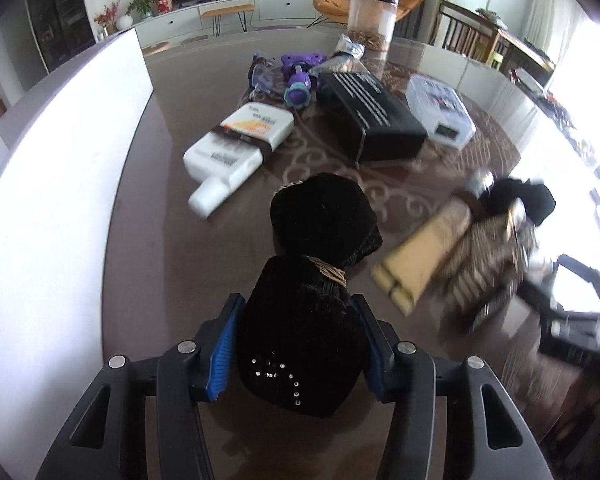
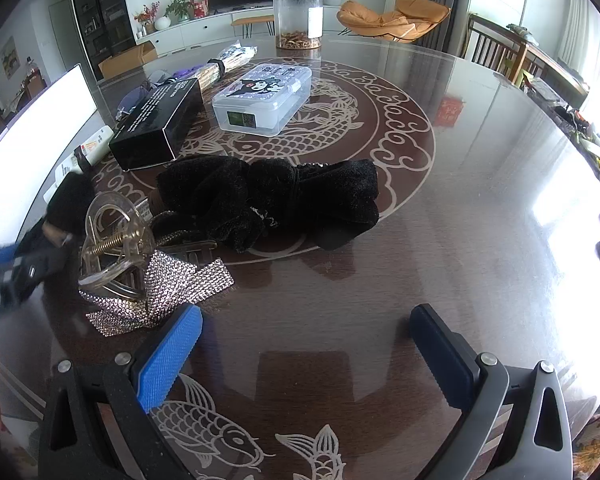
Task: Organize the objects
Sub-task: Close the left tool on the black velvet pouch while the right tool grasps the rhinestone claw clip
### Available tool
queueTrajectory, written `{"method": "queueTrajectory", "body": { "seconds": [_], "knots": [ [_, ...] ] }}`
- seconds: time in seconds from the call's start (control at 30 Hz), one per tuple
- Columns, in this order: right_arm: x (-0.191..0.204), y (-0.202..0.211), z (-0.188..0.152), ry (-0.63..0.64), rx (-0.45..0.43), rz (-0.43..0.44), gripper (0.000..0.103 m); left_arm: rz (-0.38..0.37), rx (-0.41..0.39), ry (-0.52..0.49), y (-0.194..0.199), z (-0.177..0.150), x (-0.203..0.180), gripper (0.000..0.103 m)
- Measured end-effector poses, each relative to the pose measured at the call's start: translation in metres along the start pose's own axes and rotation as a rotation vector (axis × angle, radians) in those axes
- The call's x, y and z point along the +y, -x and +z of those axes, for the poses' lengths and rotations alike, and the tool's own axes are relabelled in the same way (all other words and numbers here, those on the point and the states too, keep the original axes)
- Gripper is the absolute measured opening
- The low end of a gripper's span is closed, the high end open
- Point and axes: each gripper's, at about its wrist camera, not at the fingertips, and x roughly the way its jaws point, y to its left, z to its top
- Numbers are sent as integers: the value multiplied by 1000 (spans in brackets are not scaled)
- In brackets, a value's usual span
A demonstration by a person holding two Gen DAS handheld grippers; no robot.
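My left gripper (image 1: pixel 298 312) is shut on a black velvet hair bow (image 1: pixel 312 304) with a straw-coloured knot and small rhinestones, held above the round glass table (image 1: pixel 172 184). It shows blurred at the left edge of the right wrist view (image 2: pixel 16 268). My right gripper (image 2: pixel 306 332) is open and empty just above the table. Ahead of it lie a second black velvet bow (image 2: pixel 268 196), a clear claw hair clip (image 2: pixel 112 248) and a rhinestone bow (image 2: pixel 160 292). These hair pieces appear blurred in the left wrist view (image 1: pixel 480 248).
Further back lie a black box (image 2: pixel 156 124), a clear lidded plastic box (image 2: pixel 264 100), a white bottle (image 1: pixel 236 148), purple toys (image 1: pixel 298 80) and a tall clear jar (image 2: pixel 298 16). A white board (image 1: pixel 48 184) stands along the table's left edge.
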Motion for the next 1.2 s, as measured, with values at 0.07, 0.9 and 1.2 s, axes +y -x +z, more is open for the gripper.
{"method": "queueTrajectory", "body": {
  "seconds": [0.07,0.9,1.2],
  "knots": [
    [0,0,0,-2,1,1,103,-1,6,-28,4,-11,-3,68],
    [41,18,0,86,-77,278,103,24,-15,16,0,-28,8,102],
    [-30,11,-8,-194,-26,89,103,26,-12,17,2,-31,10,103]
  ]
}}
